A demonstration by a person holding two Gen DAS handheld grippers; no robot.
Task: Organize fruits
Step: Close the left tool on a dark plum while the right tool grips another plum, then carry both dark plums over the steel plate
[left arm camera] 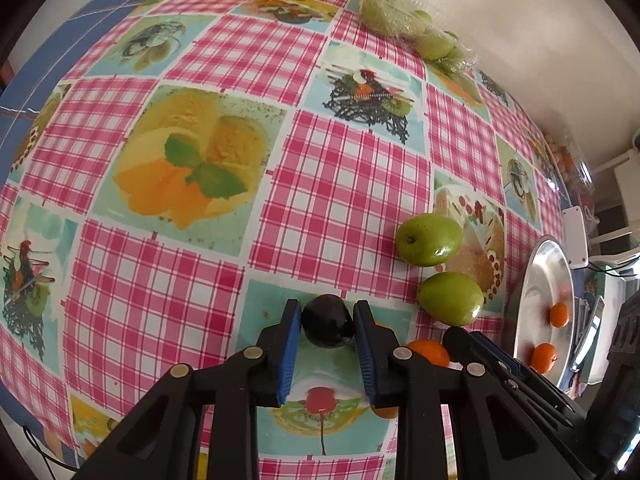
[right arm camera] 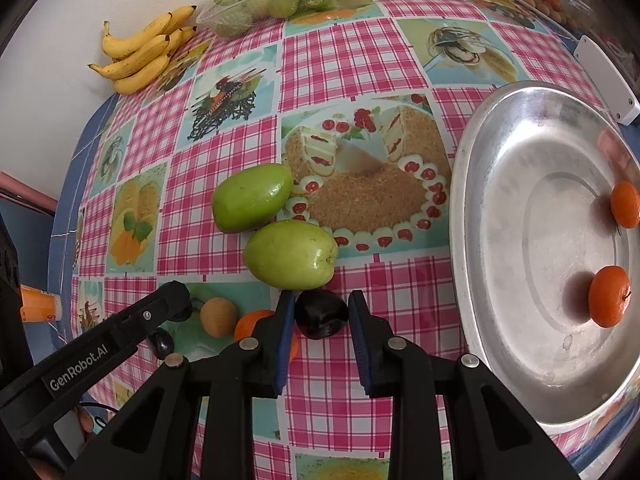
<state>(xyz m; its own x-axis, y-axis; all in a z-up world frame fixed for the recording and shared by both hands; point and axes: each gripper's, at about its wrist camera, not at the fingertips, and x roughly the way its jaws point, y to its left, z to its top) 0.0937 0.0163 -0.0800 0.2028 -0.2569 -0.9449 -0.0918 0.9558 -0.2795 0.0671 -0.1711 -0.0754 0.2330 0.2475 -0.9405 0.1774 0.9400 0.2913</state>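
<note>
Black fingers with blue pads fill the bottom of both wrist views. On the left, the left gripper (left arm camera: 327, 322) is clenched on a dark plum (left arm camera: 328, 321), its pads pressed to both sides of the fruit just above the worktop (left arm camera: 160, 280), which wears a pink checked cloth with dessert pictures. Just right of that plum lies a small orange (left arm camera: 429, 352), partly hidden by the right gripper's arm. Right of the orange, the right gripper (right arm camera: 321, 314) is clenched on a second dark plum (right arm camera: 321, 314) in the same way.

Taking the metal tray (right arm camera: 500, 152) as landmark: two green fruits (right arm camera: 252, 196) (right arm camera: 291, 254) lie side by side, touching, to its left, the nearer one just beyond the second plum. Two tangerines (right arm camera: 625, 204) (right arm camera: 609, 295) rest inside the tray, toward its right side. Far left of the tray, at the back by the wall, lies a bunch of bananas (right arm camera: 144, 56), and right of them a clear plastic box of green fruits (right arm camera: 268, 0).
</note>
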